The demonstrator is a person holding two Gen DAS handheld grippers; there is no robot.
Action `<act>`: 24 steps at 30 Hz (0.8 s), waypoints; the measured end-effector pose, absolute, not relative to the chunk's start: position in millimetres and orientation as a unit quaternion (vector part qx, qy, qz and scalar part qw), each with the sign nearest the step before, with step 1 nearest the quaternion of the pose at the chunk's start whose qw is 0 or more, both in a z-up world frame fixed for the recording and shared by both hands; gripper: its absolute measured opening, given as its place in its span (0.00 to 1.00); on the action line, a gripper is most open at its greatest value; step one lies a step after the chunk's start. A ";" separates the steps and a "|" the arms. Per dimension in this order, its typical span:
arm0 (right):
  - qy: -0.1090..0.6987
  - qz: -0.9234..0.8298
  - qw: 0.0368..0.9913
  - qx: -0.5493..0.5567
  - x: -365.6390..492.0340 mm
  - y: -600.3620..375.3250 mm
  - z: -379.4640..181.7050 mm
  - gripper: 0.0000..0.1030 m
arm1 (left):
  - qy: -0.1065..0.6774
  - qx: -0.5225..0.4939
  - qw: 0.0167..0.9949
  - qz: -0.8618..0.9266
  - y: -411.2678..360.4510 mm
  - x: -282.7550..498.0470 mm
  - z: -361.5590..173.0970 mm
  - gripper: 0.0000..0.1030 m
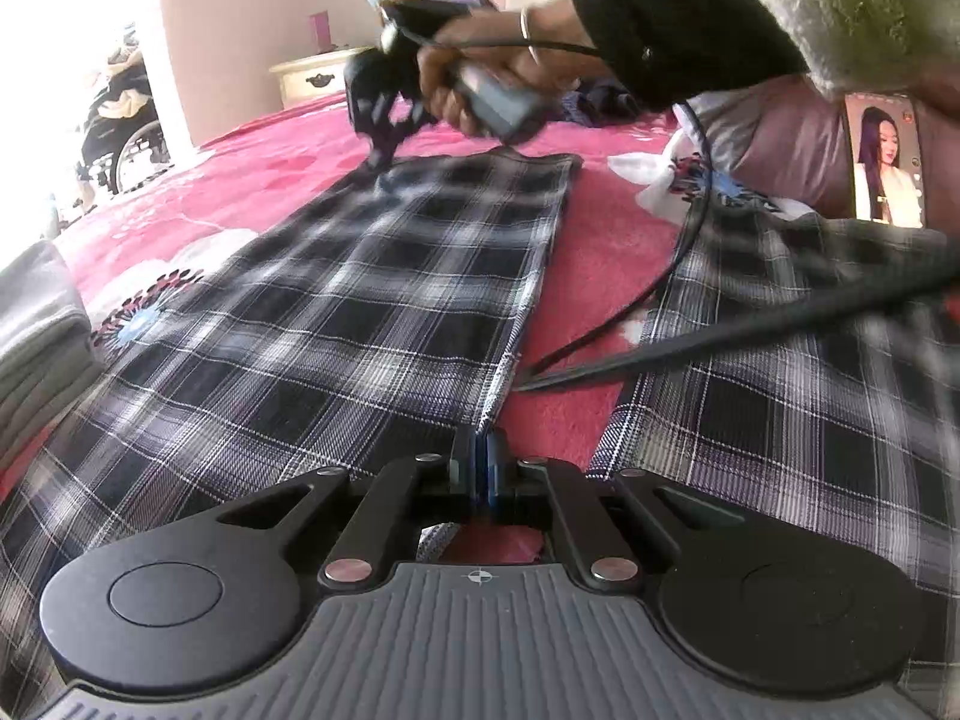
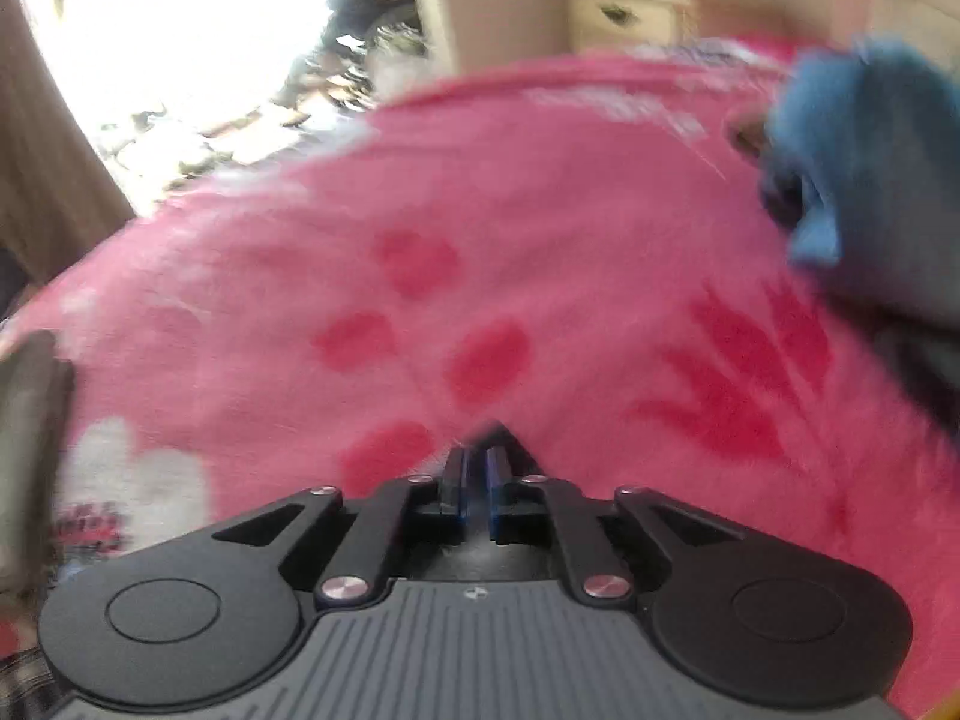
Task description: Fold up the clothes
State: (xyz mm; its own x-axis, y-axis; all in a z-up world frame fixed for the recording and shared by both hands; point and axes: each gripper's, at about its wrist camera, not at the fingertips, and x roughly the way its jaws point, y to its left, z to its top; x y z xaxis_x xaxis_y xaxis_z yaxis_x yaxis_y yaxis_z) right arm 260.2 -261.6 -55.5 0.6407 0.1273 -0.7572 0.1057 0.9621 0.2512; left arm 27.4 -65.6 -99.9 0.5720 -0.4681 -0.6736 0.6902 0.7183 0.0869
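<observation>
On the pink blanket [image 1: 198,198], at nine o'clock in my left view, a grey folded cloth [image 1: 36,336] lies at the edge. Next to it the plaid trousers [image 1: 372,276] are spread flat, one leg running from seven o'clock up to its hem at twelve, the other leg [image 1: 798,396] at three to four o'clock, with a strip of blanket bare between them. My left tongs [image 1: 480,450] sit at six o'clock, jaws pressed together on the inner edge of the nearer leg, a thin fold of plaid caught between the pads. At eleven o'clock my right hand [image 1: 474,78] carries the right tongs [image 1: 381,147], tips down at the far hem corner of that leg; blur keeps me from telling there whether they touch it. A black cable [image 1: 678,264] loops from that hand down across the blanket to four o'clock. At two o'clock a phone [image 1: 885,159] stands with its screen lit, leaning against a pink cushion. A cream nightstand [image 1: 312,75] stands beyond the bed at eleven o'clock.

From my right view, heavily blurred, the right tongs [image 2: 477,468] are at six o'clock, jaws nearly together with a narrow gap. A dark point of cloth shows just past the tips; I cannot tell whether it is gripped. Blanket fills the middle, and a blue bundle [image 2: 864,144] lies at two o'clock.
</observation>
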 end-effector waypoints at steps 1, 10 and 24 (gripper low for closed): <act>0.433 0.051 0.889 0.141 253.3 -255.0 -50.0 0.08 | 0.322 0.169 0.871 -0.330 -65.8 27.3 -99.8 0.02; 0.436 -0.098 0.891 0.080 279.6 -220.1 -80.4 0.09 | 0.319 0.153 0.881 -0.313 -65.5 20.8 -99.9 0.03; 0.363 0.203 0.909 -0.011 175.7 -78.5 44.5 0.10 | 0.380 0.022 0.897 -0.227 67.9 -66.3 -44.0 0.35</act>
